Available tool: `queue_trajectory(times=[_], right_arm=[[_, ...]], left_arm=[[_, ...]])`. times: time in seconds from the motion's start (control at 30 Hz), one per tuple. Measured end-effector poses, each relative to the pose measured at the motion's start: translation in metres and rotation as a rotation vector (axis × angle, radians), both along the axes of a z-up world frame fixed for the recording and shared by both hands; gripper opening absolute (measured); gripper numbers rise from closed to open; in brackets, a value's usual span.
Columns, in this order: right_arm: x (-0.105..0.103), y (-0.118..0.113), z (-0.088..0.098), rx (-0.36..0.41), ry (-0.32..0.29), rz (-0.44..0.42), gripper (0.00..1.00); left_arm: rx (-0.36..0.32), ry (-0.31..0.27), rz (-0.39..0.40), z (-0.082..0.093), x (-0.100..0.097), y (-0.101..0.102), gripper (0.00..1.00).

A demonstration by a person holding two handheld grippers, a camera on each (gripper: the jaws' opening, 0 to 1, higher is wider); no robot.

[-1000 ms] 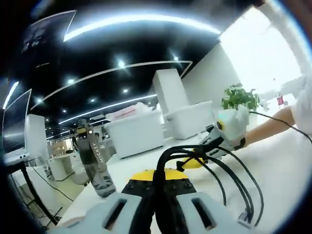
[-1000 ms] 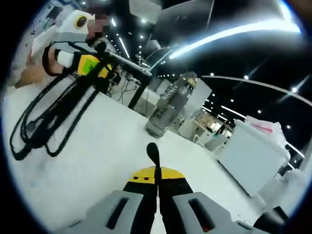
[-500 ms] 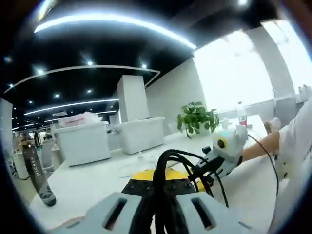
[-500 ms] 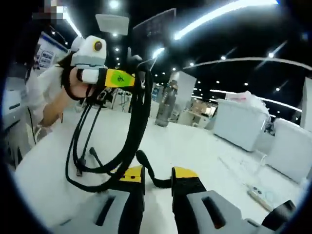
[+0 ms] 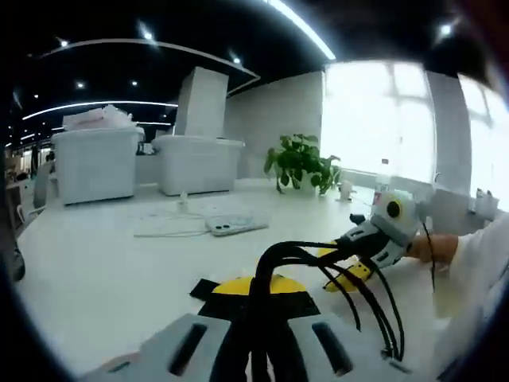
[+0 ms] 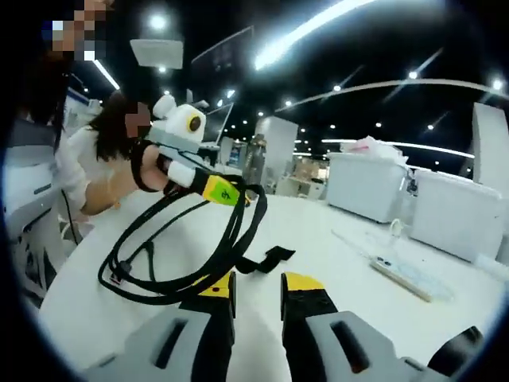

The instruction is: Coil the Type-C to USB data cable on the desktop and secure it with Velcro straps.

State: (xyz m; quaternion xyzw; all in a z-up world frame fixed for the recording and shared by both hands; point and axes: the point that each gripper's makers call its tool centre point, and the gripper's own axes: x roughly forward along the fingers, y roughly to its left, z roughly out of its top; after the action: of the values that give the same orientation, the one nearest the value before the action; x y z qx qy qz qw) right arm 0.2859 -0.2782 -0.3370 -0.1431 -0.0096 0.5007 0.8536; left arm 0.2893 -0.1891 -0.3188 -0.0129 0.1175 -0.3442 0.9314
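Cable (image 6: 179,263) loops hang coiled from the left gripper (image 6: 227,193), whose jaws clamp the black bundle above the white desk (image 6: 334,263). A Velcro strap (image 6: 266,259) trails from the coil. The right gripper (image 6: 256,288) sits just beneath, jaws apart, holding nothing. A power strip (image 6: 407,274) lies farther off.

In the right gripper view, the left tongs (image 6: 238,193) are sitting at ten o'clock above the table (image 6: 334,255), the coiled cable (image 6: 171,255) hanging from them toward eight o'clock. The strap (image 6: 266,259) is lying at centre, just beyond the right tongs (image 6: 256,290). A power strip (image 6: 402,274) is lying at three o'clock.
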Motion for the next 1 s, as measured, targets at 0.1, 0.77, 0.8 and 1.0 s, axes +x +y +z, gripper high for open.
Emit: queue_trajectory(times=[0.1,0.77,0.8,1.0], right_arm=[[0.019,-0.035,0.011,0.049,-0.018,-0.119,0.21],[-0.013,0.045,-0.017,-0.255,-0.26,0.018,0.23],[-0.009,0.046,-0.014,-0.278,-0.302,0.008,0.21],[-0.004,0.053,-0.013,-0.317,-0.356,0.029,0.1]], left_arm=[[0.01,0.023,0.02,-0.005,0.006,-0.005,0.05],[0.181,-0.034,0.059,-0.022,0.024,-0.002,0.17],[0.175,-0.038,0.065,-0.02,0.025,0.001,0.17],[0.17,-0.054,0.096,-0.011,0.03,0.015,0.17]])
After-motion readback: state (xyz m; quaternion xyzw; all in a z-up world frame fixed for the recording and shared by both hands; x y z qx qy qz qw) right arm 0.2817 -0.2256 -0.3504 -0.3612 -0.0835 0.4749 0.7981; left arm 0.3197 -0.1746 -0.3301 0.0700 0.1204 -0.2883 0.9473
